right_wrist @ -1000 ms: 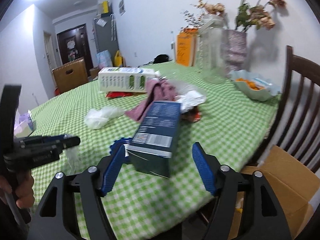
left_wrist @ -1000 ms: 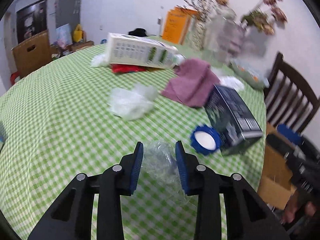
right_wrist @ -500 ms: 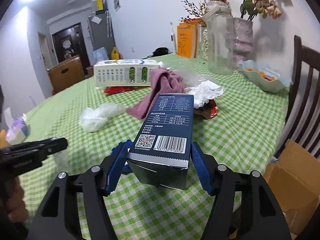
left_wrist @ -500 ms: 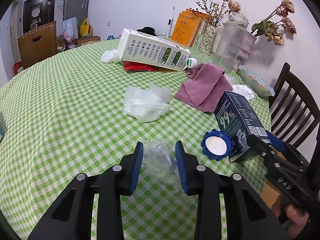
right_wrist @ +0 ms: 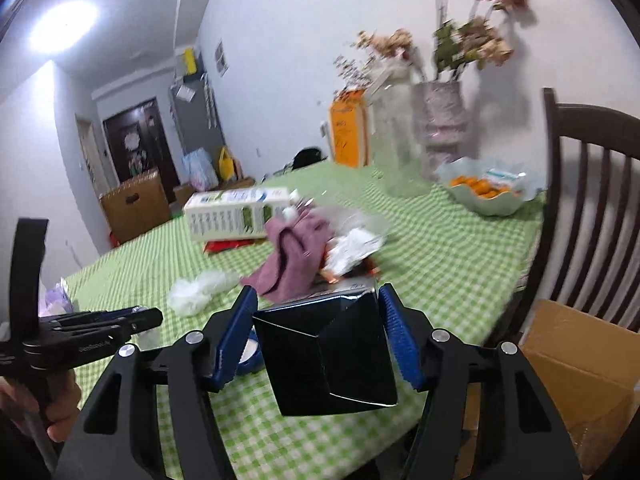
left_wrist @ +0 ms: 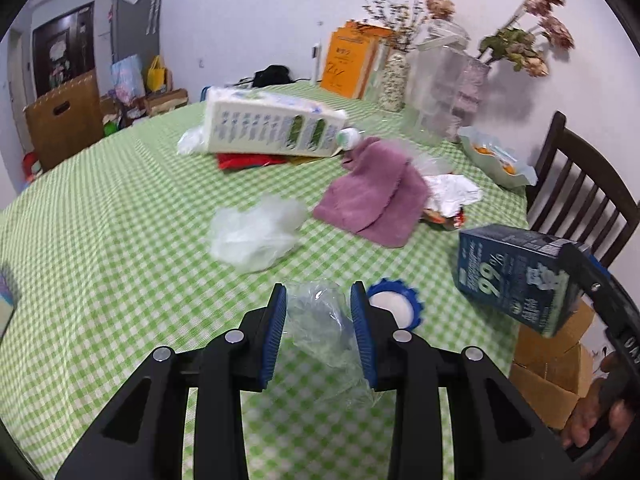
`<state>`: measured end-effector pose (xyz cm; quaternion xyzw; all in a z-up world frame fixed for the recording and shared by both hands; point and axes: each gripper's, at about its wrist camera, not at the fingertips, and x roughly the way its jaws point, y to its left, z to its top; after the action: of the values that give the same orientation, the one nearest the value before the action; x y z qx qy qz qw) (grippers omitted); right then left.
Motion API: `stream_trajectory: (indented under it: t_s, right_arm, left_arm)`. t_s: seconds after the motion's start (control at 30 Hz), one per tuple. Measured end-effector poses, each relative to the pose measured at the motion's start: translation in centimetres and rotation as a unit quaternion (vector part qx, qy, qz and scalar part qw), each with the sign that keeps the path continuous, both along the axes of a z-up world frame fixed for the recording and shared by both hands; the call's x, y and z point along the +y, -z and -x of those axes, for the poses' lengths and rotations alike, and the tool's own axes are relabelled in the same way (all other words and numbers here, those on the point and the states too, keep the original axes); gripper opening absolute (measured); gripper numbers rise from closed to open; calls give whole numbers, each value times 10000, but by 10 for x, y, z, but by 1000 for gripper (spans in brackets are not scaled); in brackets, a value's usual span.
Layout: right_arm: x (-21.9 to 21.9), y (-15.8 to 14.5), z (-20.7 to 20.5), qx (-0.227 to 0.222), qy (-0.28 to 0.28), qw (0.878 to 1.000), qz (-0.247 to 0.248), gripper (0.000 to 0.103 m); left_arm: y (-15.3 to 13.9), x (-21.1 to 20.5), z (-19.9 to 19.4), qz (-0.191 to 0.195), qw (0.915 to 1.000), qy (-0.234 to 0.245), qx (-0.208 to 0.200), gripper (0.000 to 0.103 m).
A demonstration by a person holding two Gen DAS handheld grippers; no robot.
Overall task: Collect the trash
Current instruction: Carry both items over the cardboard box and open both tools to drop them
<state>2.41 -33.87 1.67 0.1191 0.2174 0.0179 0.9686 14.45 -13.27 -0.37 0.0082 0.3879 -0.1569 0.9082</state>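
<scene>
Left gripper (left_wrist: 319, 324): narrowed onto a crumpled clear plastic wrapper (left_wrist: 320, 322), which sits pinched between the blue pads and hangs down below them, over the near edge of the table (left_wrist: 100, 240).
Right gripper (right_wrist: 318, 336): clamped on a dark blue carton (right_wrist: 326, 356), pads pressing both its sides; the carton is lifted clear of the table and tilted, its folded end turned to the camera.
Same carton from the left view: it hangs beyond the table's right edge, above a cardboard box (left_wrist: 552, 364) on the floor.
Blue-rimmed lid (left_wrist: 394, 308): flat on the green checked cloth, just behind the left gripper's right finger.
White plastic bag (left_wrist: 256, 232): crumpled, lying alone mid-table, apart from both grippers.
Purple cloth (left_wrist: 378, 200): to the right of the bag, rumpled, touching white crumpled paper (left_wrist: 452, 192) and a reddish wrapper beneath it.
White carton (left_wrist: 272, 128): lying on its side farther back, over something red.
Bowl (right_wrist: 486, 196): at the far right edge, with orange pieces inside.
Farthest: glass jar (left_wrist: 436, 84), vases of dried flowers, and an orange box against the wall.
Chair (right_wrist: 592, 216): dark wood, beside the table's right edge.
</scene>
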Motion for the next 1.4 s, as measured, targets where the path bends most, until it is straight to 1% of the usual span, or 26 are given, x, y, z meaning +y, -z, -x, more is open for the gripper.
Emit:
stream_trajectory:
  t_s: [0.1,0.23,0.33,0.4,0.5,0.6,0.7,0.93,1.1,1.13,1.23,1.3,1.4]
  right_arm:
    - [-25,-7,18,-170,277,9995,-58,61]
    - [-63,-10,41,-255,697,9971,-155,61]
    - [-96,-9,59,-253,1104,9935,-142,61]
    - [-116,-3,68,-167,1319,9910,-156,61]
    - [-155,16,80,111,1675,9850,-408,61]
    - [-184,38,87,413,1877,9789,-698,61]
    - [-201,63,86,715,2004,9737,-808,61]
    - [-223,105,84,1169,2141,9636,-1095,61]
    - [-250,132,91,1625,2232,9523,-1300,61]
    - [-257,142,95,1764,2289,9475,-1367,61]
    - [-270,158,105,1997,2413,9376,-1510,61]
    - [-278,164,111,2121,2494,9325,-1522,61]
    - [-283,173,109,2507,2408,9273,-1389,61]
  left_arm:
    - [-7,-23,2,-82,9997,194,-90,31]
    - [-18,-59,3,-164,9983,500,-245,31]
    - [-20,-85,7,-199,9968,721,-282,31]
    - [-20,-99,10,-234,9957,850,-280,31]
    - [-17,-123,15,-283,9935,1074,-240,31]
    - [-13,-146,19,-341,9911,1273,-183,31]
    - [-7,-167,23,-409,9883,1467,-121,31]
    - [11,-218,35,-577,9787,1970,42,31]
    - [26,-256,43,-682,9700,2330,151,31]
    - [29,-265,45,-701,9679,2405,188,31]
    - [40,-289,51,-773,9610,2639,280,31]
    - [48,-305,54,-824,9560,2794,357,31]
    - [59,-328,59,-887,9486,2998,488,31]
